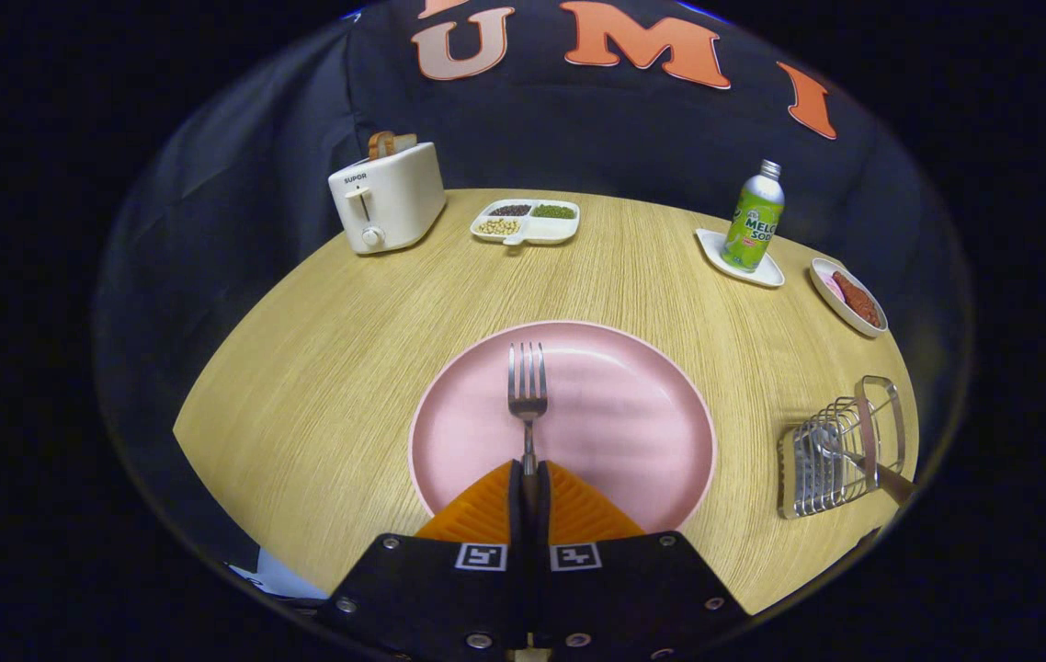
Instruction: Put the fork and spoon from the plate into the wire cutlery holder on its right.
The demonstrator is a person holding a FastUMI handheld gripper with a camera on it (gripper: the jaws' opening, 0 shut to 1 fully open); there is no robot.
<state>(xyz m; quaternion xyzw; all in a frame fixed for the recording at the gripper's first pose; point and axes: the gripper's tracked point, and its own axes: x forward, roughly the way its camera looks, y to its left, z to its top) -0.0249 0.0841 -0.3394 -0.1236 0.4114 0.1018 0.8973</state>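
Observation:
A metal fork lies over the pink plate with its tines pointing away from me. My gripper is shut on the fork's handle, both fingers pressed against it at the plate's near edge. To the right of the plate stands the wire cutlery holder. A spoon rests inside it, its handle sticking out toward the table's right edge.
On the wooden table, beyond the plate, stand a white toaster with bread, a divided dish of beans, a green soda bottle on a white tray and a small dish of red food.

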